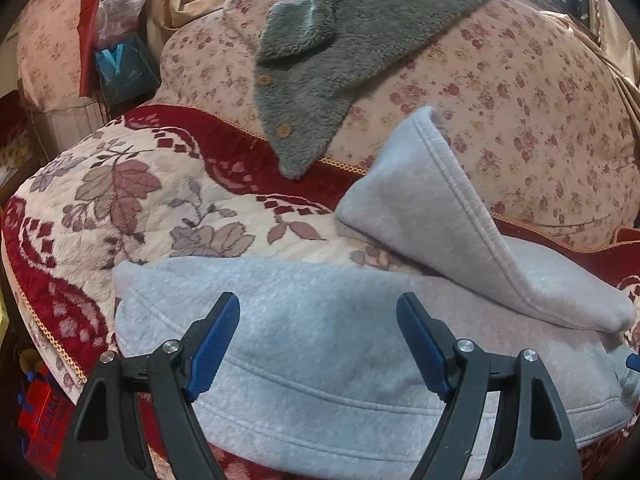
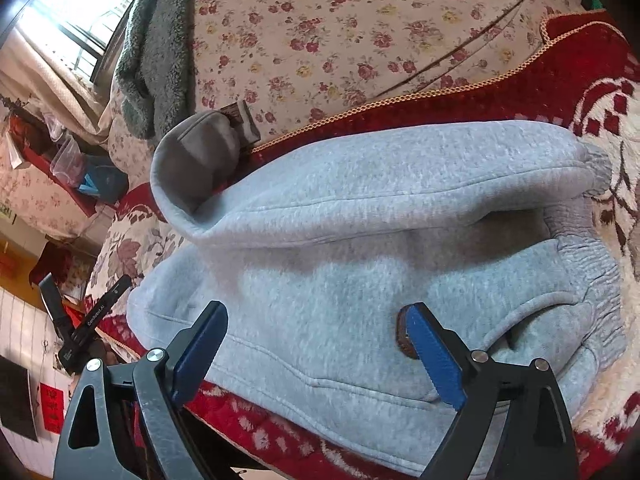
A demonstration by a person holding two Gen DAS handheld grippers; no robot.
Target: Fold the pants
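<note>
Hovering wide open, both tools (image 1: 318, 310) (image 2: 316, 320) (nothing held) overhang grey pants (image 1: 320, 344).

You're looking at light heather-grey pants (image 1: 320, 344) — same grey fleece in the right wrist view (image 2: 360, 280), ribbed waistband a shade darker. Under them, a seat cover (image 1: 120, 200): cream with mauve and grey leaves, deep red border, gold braided trim. Far side, the sofa back (image 1: 520, 120) is pale pink with small red and yellow roses. Draped on it, a charcoal fuzzy cardigan (image 1: 340, 40) — tan buttons. Your gripper pads are blue on black frames.
</note>
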